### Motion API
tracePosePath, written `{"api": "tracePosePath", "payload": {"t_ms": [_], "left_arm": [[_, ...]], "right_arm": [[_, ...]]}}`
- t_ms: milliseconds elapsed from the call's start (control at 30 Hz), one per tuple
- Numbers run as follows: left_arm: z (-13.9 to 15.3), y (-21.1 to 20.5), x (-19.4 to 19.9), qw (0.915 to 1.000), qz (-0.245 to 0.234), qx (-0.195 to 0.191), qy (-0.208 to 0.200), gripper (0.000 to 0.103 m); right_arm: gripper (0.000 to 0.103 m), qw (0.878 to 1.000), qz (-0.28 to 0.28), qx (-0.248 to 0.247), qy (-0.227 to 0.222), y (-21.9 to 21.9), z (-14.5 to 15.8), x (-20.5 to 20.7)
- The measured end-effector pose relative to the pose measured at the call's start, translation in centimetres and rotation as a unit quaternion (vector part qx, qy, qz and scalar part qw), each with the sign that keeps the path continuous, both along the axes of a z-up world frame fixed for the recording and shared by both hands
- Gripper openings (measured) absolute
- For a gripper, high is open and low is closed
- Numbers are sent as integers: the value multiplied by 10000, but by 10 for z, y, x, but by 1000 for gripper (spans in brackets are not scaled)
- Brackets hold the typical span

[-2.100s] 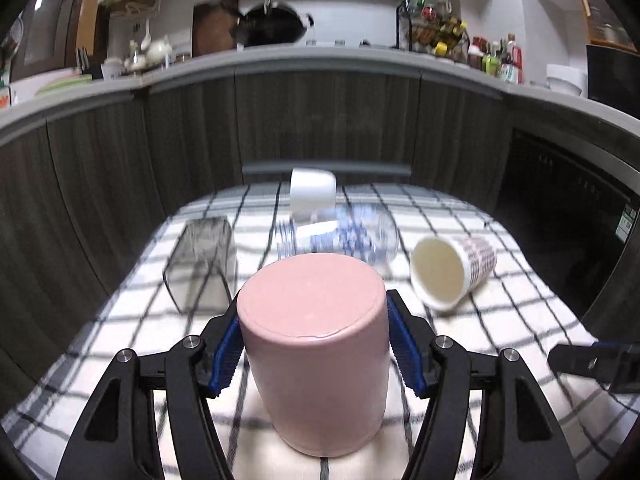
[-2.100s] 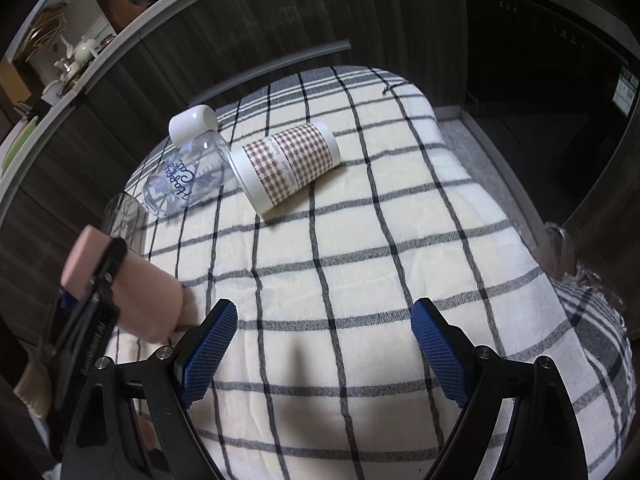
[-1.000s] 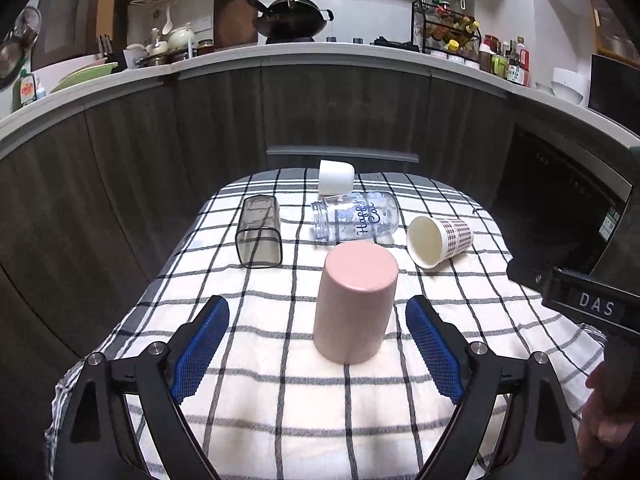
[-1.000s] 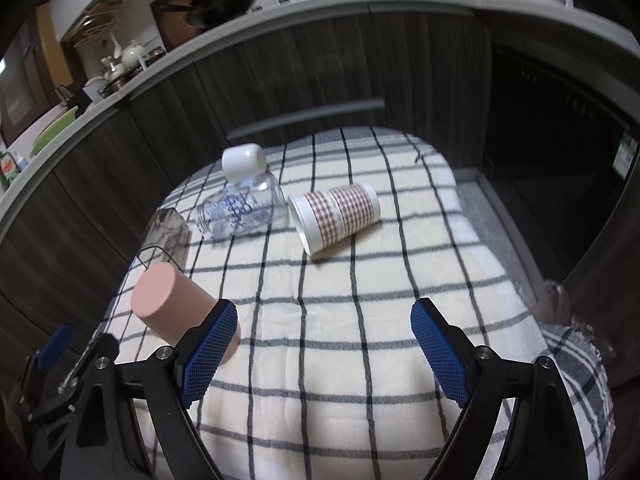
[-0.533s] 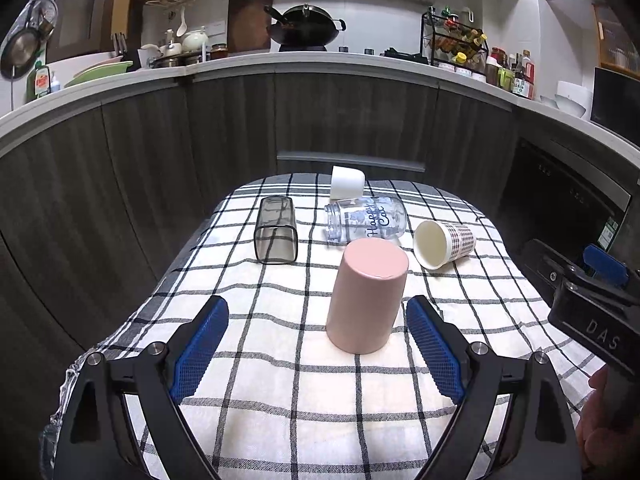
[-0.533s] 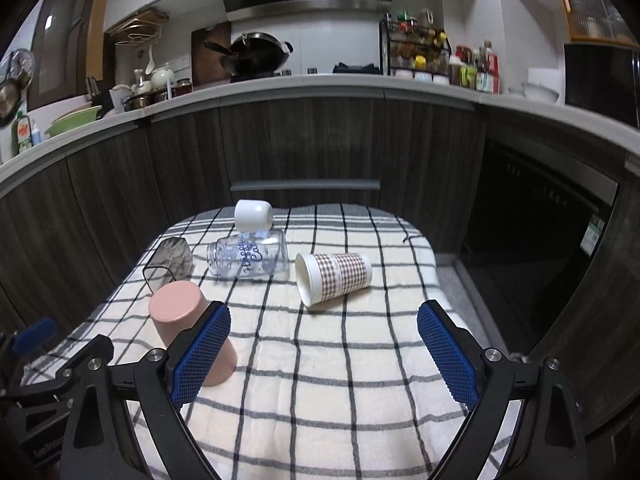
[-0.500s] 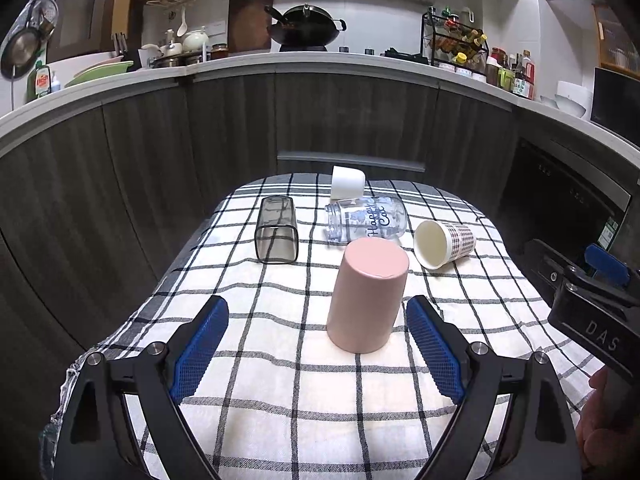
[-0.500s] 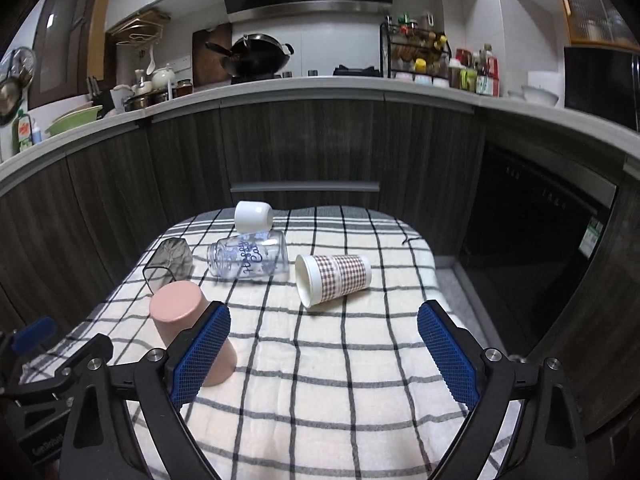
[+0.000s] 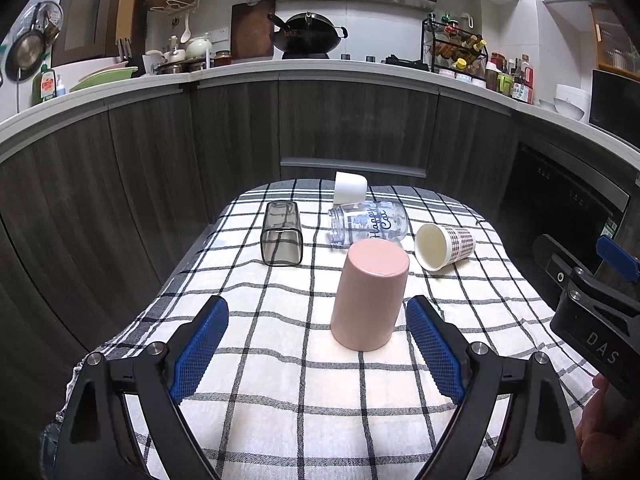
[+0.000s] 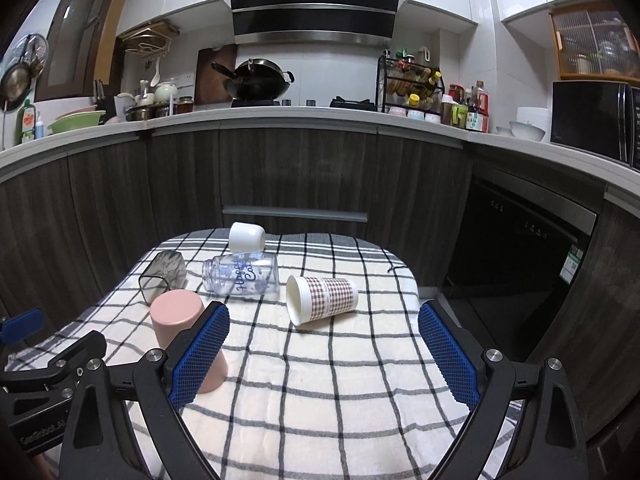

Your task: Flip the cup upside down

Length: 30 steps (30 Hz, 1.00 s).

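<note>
Pink cup (image 9: pixel 370 294) standing mouth-down on the checked cloth (image 9: pixel 280 380), its closed base uppermost. Two seconds earlier the left gripper (image 9: pixel 316 350) clamped this cup; it has since let go and drawn back, so that its blue pads now stand wide apart on either side of the cup, touching nothing. The inversion therefore appears complete, with only withdrawal remaining. The right gripper (image 10: pixel 324 354) is likewise spread wide and empty. Count, relative to the pink cup: one smoky square tumbler (image 9: pixel 281 239) behind and to its left, inverted; one clear printed bottle (image 9: pixel 368 224) just behind it, lying on its side; one white cap (image 9: pixel 350 188) beyond the bottle; one plaid paper cup (image 9: pixel 444 246) behind and to its right, lying on its side.
</note>
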<state>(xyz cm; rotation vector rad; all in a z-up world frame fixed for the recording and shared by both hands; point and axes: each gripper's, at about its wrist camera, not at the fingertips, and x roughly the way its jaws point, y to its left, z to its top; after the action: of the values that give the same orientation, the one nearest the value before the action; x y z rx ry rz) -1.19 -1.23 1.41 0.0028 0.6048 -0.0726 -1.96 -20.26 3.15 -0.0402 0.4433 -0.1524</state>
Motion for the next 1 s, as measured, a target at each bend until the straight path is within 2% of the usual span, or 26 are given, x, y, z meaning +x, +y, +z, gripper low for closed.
{"api": "tracePosePath", "payload": {"t_ms": [1000], "left_arm": [[1,1,-3,10000,-13,30,-58,92]], "right_arm": [[96,9999,18,41,-95,-3,3,-5]]}}
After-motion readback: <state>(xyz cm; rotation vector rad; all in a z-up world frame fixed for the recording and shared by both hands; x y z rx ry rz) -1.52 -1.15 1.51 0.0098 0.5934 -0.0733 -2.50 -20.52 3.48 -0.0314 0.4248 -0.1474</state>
